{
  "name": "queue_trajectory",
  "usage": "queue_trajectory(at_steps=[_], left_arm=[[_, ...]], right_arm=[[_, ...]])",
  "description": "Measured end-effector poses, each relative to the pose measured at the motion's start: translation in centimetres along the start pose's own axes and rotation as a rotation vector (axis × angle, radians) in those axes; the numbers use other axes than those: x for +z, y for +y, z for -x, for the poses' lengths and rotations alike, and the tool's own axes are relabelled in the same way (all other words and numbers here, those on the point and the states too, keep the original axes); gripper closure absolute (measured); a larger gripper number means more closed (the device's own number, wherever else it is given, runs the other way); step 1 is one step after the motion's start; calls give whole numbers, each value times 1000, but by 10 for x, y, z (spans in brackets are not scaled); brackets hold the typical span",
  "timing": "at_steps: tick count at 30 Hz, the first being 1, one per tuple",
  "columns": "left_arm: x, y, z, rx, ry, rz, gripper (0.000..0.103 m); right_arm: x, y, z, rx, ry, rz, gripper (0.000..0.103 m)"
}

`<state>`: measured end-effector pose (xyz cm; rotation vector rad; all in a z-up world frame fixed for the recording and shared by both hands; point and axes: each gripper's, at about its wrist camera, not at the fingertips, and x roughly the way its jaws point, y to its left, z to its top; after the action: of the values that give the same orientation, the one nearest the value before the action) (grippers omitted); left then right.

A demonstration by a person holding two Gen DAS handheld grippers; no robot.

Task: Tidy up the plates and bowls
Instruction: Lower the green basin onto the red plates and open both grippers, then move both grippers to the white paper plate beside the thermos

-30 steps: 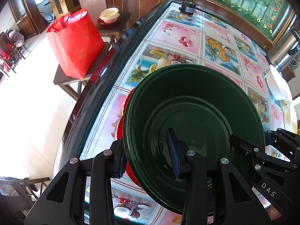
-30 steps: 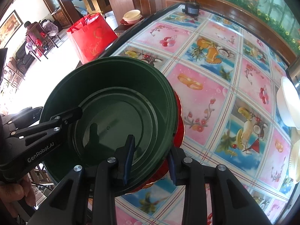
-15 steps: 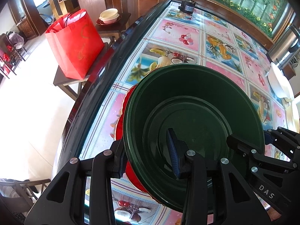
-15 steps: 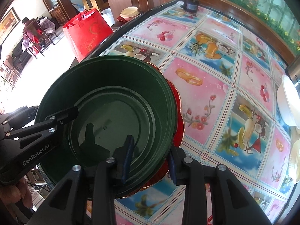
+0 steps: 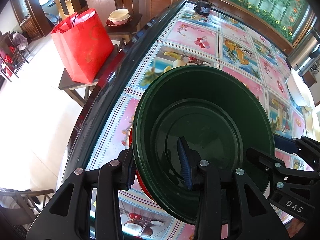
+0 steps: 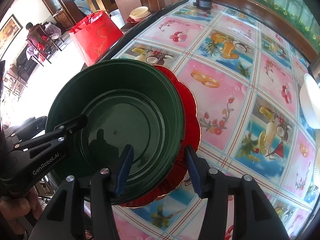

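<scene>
A dark green bowl (image 5: 202,124) sits on a red scalloped plate (image 6: 190,108) near the table's left edge. My left gripper (image 5: 158,166) straddles the bowl's near-left rim, one finger inside and one outside, with a gap showing. My right gripper (image 6: 158,166) straddles the bowl's right rim and the plate, its jaws wider apart than the rim. The right gripper also shows in the left wrist view (image 5: 280,160), and the left gripper in the right wrist view (image 6: 66,128). The bowl hides most of the red plate (image 5: 140,178) in the left wrist view.
The table (image 6: 230,64) has a fruit-print cloth. White dishes (image 6: 312,104) sit at its right edge and a small black motor (image 6: 203,2) at its far end. A red bag (image 5: 84,44) stands on a stool left of the table, and stacked bowls (image 5: 119,17) sit on a side table.
The right gripper's jaws have spread wider around the bowl rim. The bowl and plate have settled lower onto the table. The left gripper has held its place.
</scene>
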<state>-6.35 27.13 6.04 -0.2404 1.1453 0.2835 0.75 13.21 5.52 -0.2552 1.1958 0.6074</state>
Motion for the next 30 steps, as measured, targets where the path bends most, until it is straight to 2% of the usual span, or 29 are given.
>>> queue_trajectory(at_steps=[2, 6, 15, 20, 30], left_arm=[[0, 1, 3, 7, -6, -3, 60], [0, 5, 11, 10, -22, 8, 39], [5, 18, 32, 50, -78, 25, 39], [10, 25, 43, 34, -103, 52, 39], [29, -16, 63, -27, -160, -10, 39]], right_arm=[[0, 0, 3, -1, -3, 1, 48], [-2, -2, 9, -6, -10, -4, 43], [-7, -12, 24, 7, -34, -43, 37], [-8, -15, 33, 18, -50, -59, 33], [-7, -31, 53, 18, -104, -113, 30]])
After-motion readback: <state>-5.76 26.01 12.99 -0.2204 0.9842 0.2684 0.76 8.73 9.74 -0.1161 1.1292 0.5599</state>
